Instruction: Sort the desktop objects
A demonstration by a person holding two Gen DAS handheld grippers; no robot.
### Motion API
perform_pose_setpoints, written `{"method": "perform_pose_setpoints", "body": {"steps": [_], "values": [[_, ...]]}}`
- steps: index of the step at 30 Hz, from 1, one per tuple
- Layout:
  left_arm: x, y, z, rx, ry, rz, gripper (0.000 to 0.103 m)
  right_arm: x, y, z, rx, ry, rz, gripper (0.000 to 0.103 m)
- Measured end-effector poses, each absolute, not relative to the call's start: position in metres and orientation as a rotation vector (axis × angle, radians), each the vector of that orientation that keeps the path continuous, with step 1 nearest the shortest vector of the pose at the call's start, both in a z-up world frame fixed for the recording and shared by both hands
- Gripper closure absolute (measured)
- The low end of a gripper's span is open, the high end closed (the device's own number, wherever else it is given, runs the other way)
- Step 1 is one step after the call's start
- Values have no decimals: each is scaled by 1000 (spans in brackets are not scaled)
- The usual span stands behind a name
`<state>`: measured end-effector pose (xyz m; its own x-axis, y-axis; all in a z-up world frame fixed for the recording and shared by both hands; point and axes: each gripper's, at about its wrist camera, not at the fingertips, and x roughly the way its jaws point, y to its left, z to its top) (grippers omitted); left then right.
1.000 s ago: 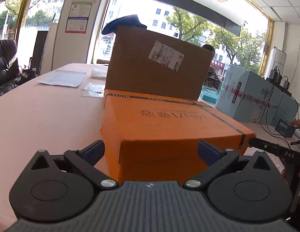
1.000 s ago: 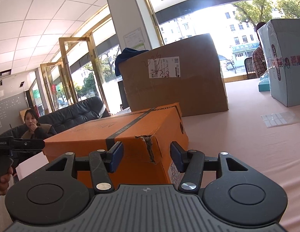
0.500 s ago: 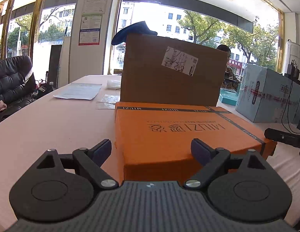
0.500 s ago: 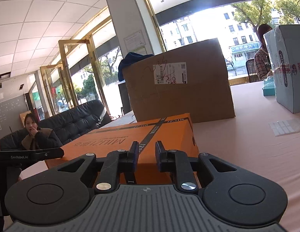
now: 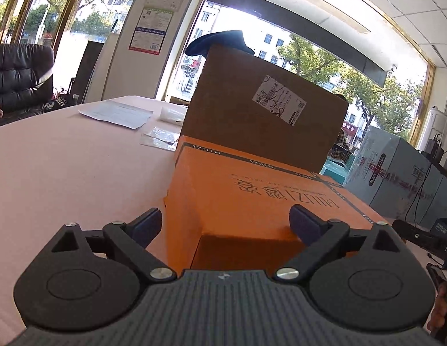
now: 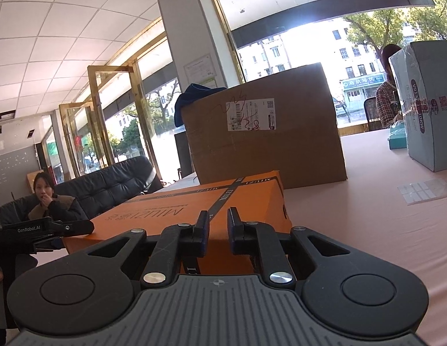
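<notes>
Orange box (image 5: 252,201) on pink table (image 5: 65,173), flat against big brown carton (image 5: 261,115). Left gripper (image 5: 226,225) spread wide astride near corner, apparently to steady. Right gripper (image 6: 217,230) nearly closed over opposite end; grip on anything unclear.

Black hand-held gripper (image 5: 225,225), blue pads (image 5: 302,225), silver screws.

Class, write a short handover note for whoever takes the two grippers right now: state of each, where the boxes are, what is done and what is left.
Left gripper: open, jaws either side of the orange cardboard box's near end.
Right gripper: jaws nearly closed, at the box's other end; grip unclear.
The box lies on the pink table, before the large brown carton.
Done: nothing visibly sorted.
Left: grip and move the orange box.
</notes>
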<state>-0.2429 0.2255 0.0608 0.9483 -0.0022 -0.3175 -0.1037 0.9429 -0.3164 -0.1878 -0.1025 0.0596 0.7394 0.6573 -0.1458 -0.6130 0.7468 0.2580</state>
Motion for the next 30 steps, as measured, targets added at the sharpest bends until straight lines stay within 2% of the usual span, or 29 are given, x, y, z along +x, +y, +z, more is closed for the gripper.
{"method": "perform_pose_setpoints", "body": {"steps": [5, 6, 7, 9, 12, 16, 19, 26, 30], "values": [[-230, 238, 69, -391, 363, 45, 0, -189, -99, 62, 185, 236, 690, 90], [-227, 241, 71, -402, 371, 44, 1, -189, -101, 65, 193, 246, 695, 85], [-225, 244, 72, -413, 380, 42, 3, -187, -104, 67, 214, 256, 703, 75], [-220, 249, 75, -434, 397, 39, 0, -186, -115, 73, 308, 209, 681, 0], [-212, 256, 80, -467, 422, 35, 0, -176, -131, 84, 416, 121, 609, 0], [-201, 267, 87, -510, 456, 29, 0, -133, -134, 90, 522, 340, 597, 0], [-181, 275, 77, -577, 554, 11, 0, -103, -133, 91, 579, 511, 596, 0], [-164, 272, 62, -661, 636, -44, 0, -96, -113, 79, 533, 623, 647, 0], [-167, 267, 64, -653, 633, -15, 0, -92, -102, 72, 506, 687, 675, 7]]}}
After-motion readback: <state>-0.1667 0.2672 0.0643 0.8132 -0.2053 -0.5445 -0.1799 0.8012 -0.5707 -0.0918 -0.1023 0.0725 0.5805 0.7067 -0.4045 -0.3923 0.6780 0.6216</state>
